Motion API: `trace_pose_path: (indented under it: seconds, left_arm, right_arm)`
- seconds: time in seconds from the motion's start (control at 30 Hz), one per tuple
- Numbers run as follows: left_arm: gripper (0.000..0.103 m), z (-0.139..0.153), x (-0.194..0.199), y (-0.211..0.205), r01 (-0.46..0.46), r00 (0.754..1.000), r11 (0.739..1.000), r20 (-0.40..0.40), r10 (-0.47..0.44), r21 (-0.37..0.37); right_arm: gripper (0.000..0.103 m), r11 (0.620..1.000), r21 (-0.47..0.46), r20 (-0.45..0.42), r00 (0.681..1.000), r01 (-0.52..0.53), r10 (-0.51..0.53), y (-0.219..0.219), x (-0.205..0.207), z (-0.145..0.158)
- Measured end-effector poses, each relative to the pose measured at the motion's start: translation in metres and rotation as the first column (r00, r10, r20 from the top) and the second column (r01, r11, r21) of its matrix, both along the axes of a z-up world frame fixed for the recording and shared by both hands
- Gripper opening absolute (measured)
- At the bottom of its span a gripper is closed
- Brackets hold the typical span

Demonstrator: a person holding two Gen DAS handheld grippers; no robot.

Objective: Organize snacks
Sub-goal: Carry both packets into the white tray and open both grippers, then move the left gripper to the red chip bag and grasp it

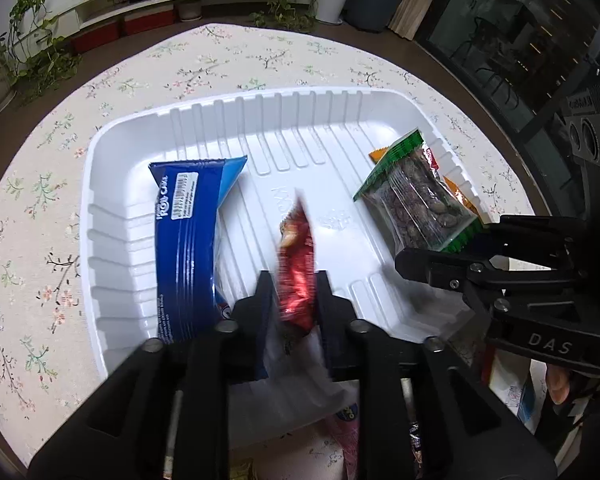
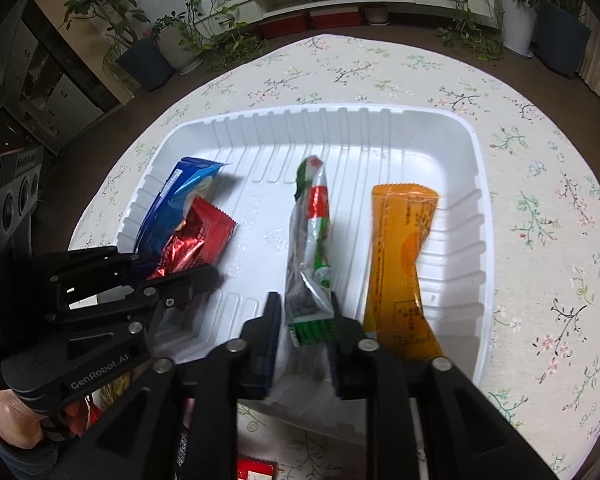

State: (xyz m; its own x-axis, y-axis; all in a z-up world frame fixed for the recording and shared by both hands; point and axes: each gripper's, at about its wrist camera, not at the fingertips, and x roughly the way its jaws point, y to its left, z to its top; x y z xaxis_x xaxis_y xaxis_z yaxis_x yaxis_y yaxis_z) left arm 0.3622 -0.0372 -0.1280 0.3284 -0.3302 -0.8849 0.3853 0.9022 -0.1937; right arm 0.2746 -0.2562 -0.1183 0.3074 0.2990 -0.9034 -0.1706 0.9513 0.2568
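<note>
i have a tool in each hand, both tipped down into the white tray (image 2: 476, 184) on the flowered worktop (image 2: 540, 160), since that tray is where the snacks are being gathered. my left tool (image 1: 294, 300) stands narrowly parted around the red packet (image 1: 296, 264); the packet looks blurred and loose between the pads rather than pinched, so i judge it is being let go. my right tool (image 2: 306, 320) is likewise only slightly parted, the green-and-clear nut packet (image 2: 314, 248) sitting between its pads with a gap on the left side. already lying in the tray are the blue cake wrapper (image 1: 188, 240) beside the red one, and the orange packet (image 2: 400, 260) to the right. the two tools sit near each other (little elbow room), and more wrapped snacks (image 2: 256, 470) wait on the worktop just outside the tray's near rim.
</note>
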Motion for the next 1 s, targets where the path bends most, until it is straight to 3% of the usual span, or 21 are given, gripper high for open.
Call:
trace_pose_path:
  seconds: [0.03,0.1,0.33,0.43,0.57,0.6,0.8,1.0]
  left_arm:
    - [0.035,0.003,-0.001,0.001,-0.002,1.000,1.000,0.007,0.002,-0.005]
    - [0.058,0.010,-0.003,0.003,-0.007,1.000,1.000,0.022,0.007,-0.007]
    - [0.064,0.037,-0.017,0.005,-0.008,0.997,1.000,0.071,0.009,-0.022]
    - [0.076,0.053,-0.032,0.011,-0.017,0.994,0.999,0.105,0.021,-0.047]
    - [0.095,0.076,-0.058,0.024,-0.028,0.989,0.995,0.145,0.041,-0.094]
    - [0.098,0.083,-0.069,0.029,-0.034,0.986,0.993,0.160,0.051,-0.111]
    - [0.103,0.099,-0.129,0.053,-0.046,0.973,0.987,0.218,0.079,-0.156]
    - [0.103,0.084,-0.202,0.068,-0.067,0.961,0.992,0.260,0.093,-0.108]
  right_arm:
    - [0.036,1.000,-0.001,0.006,1.000,0.000,0.000,0.000,-0.001,0.003]
    - [0.040,1.000,-0.003,0.023,1.000,-0.001,0.001,-0.001,-0.003,0.009]
    - [0.044,1.000,-0.020,0.081,0.997,-0.012,0.014,0.000,-0.012,0.033]
    - [0.057,1.000,-0.014,0.124,0.992,0.004,-0.003,-0.006,-0.023,0.048]
    - [0.082,0.995,0.078,0.175,0.982,0.057,-0.070,-0.023,-0.044,0.071]
    - [0.084,0.992,0.104,0.188,0.978,0.066,-0.085,-0.028,-0.051,0.078]
    - [0.089,0.977,0.196,0.250,0.959,0.082,-0.131,-0.044,-0.108,0.105]
    - [0.091,0.970,0.223,0.297,0.942,0.091,-0.157,-0.045,-0.181,0.103]
